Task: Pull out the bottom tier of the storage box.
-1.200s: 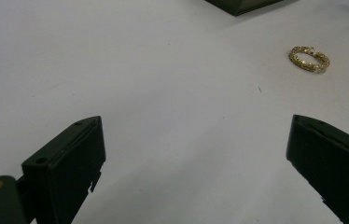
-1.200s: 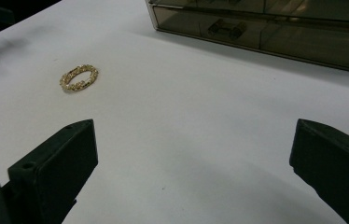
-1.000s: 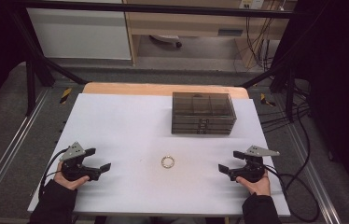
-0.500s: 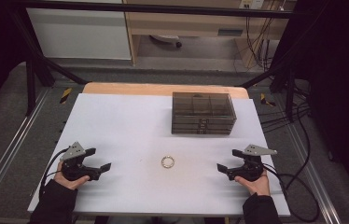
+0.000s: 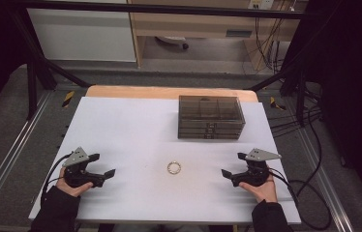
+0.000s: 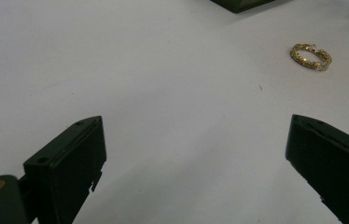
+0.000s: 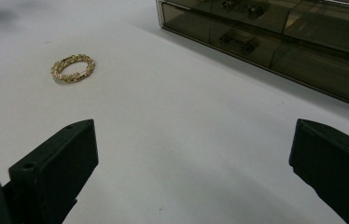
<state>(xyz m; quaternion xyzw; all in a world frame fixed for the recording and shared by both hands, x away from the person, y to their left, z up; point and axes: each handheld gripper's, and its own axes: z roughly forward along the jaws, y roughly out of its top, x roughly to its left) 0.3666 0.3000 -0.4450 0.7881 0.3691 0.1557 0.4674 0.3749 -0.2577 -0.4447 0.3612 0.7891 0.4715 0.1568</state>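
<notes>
A white desk (image 5: 135,130) with a strip of bare wood along its far edge is being viewed from above; it is being flanked by grey flooring and black frame bars, with pale cabinets and a wooden shelf standing beyond the far edge and dark cables trailing past the right edge.

Compared with the frame one second earlier, the right gripper (image 5: 233,165) is being shown slightly further from the right edge, shifted a little toward the middle of the desk, while the left gripper (image 5: 102,165), the ring and the box are being shown in unchanged places.

A smoked, translucent drawer box (image 5: 211,117) is being kept near the far edge, right of centre. Its drawers are being shown closed, and small dark handles are being seen on their fronts in the right gripper view (image 7: 238,41); the contents cannot be told through the tinted walls.

A gold ring (image 5: 173,167) is being left flat on the bare desk surface, toward the near edge and roughly midway between the two grippers, well apart from both and from the box.

Both grippers are being held low near the near edge, each with its fingers (image 6: 70,158) (image 7: 56,163) spread wide apart and gripping nothing.
</notes>
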